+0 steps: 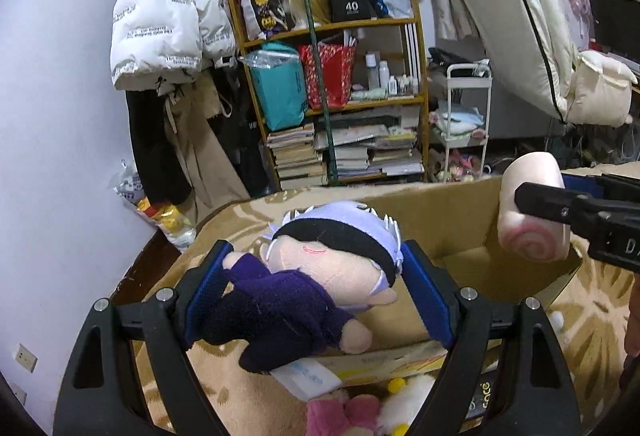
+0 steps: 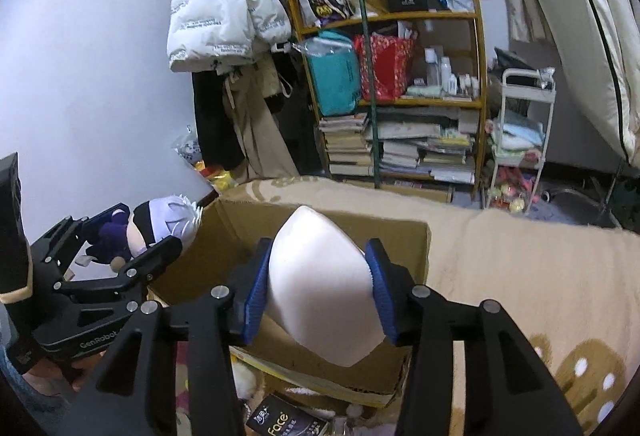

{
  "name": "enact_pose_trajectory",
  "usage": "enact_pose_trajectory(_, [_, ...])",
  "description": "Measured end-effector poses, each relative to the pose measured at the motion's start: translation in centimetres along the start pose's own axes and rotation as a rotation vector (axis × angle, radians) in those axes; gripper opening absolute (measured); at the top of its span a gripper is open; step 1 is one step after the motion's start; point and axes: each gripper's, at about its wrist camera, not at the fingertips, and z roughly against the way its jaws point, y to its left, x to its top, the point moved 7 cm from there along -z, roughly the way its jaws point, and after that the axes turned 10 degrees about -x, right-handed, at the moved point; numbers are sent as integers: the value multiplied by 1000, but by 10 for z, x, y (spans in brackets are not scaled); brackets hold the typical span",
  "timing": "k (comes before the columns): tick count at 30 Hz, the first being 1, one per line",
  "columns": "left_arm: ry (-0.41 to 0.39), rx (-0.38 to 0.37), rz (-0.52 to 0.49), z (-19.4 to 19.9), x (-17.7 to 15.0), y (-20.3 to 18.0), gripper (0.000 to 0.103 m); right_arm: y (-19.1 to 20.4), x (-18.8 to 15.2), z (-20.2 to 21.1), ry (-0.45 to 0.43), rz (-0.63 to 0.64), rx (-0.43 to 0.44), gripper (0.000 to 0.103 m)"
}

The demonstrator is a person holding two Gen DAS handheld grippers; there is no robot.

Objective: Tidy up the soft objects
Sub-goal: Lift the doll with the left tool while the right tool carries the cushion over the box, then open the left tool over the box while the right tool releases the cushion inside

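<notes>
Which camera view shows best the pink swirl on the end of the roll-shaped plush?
The left wrist view. There the pink roll plush is seen from the side in the right gripper, with its swirl end facing the camera. The right wrist view shows only its plain pale body between the blue pads; the swirl is hidden.
</notes>
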Motion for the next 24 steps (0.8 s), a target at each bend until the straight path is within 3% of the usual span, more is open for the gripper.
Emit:
enact_pose_trajectory(4, [23, 4, 14, -3, -5, 3, 85, 0, -5, -1, 18, -3, 11, 53])
enact_pose_trajectory(10, [14, 36, -8, 3, -8, 4, 98, 3, -11, 0, 35, 4, 17, 58])
enact_pose_trajectory(12, [19, 53, -23, 5, -11, 3, 98, 3, -11, 3, 29, 4, 16, 71])
enact_pose_trajectory(17, [19, 67, -44, 16, -15, 1, 99, 2, -11, 16, 7, -14, 4, 88])
enact_pose_trajectory(24, [15, 87, -45, 38, -18, 1, 102, -5, -12, 41, -9, -38, -26, 103])
